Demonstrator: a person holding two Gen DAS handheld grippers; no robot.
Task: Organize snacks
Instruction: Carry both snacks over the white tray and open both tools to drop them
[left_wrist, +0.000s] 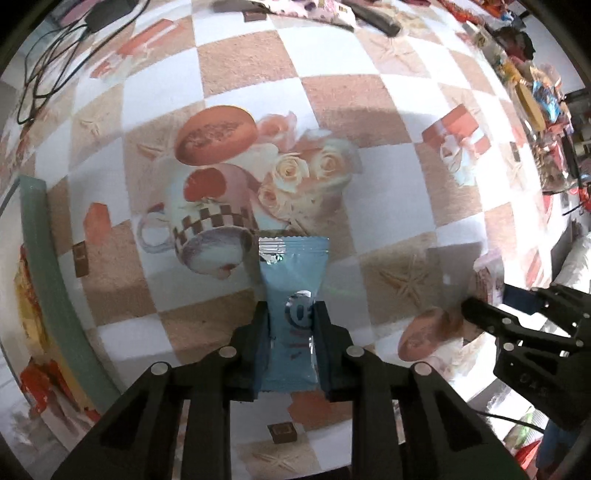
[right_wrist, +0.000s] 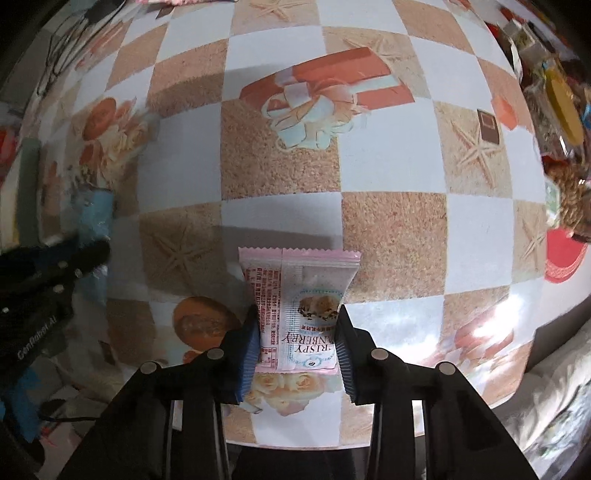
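The blue snack packet is pinched at its lower half between the pads of the left hand-held gripper, its crimped silver top edge pointing away from the camera over the printed cup on the cloth; the grip sits across the narrow waist of the packet, which looks a sensible hold for a soft, crinkly wrapper, since the sealed ends would likely fold or slip. The pink cranberry snack packet is held the same way by the right hand-held gripper, whose blue ribbed pads press on both long edges; the packet's lettering reads upside down from this view, and its zigzag top edge stands clear of the jaws. Whether either packet rests on the cloth or hangs just above it cannot be told with certainty, though the shadow under the pink one suggests it is slightly lifted. Taking one packet in each hand probably serves to sort two kinds at once.

In the left wrist view the right hand-held gripper shows at the right edge, near but apart; so the two work side by side.

The desk wears a checked cloth of sandy and white squares with printed roses, starfish and gift boxes; a green tray rim curves along the left, with red and yellow wrappers inside it; small brown chocolates lie scattered; cables trail at the far left, and a heap of mixed snacks lines the far right edge.
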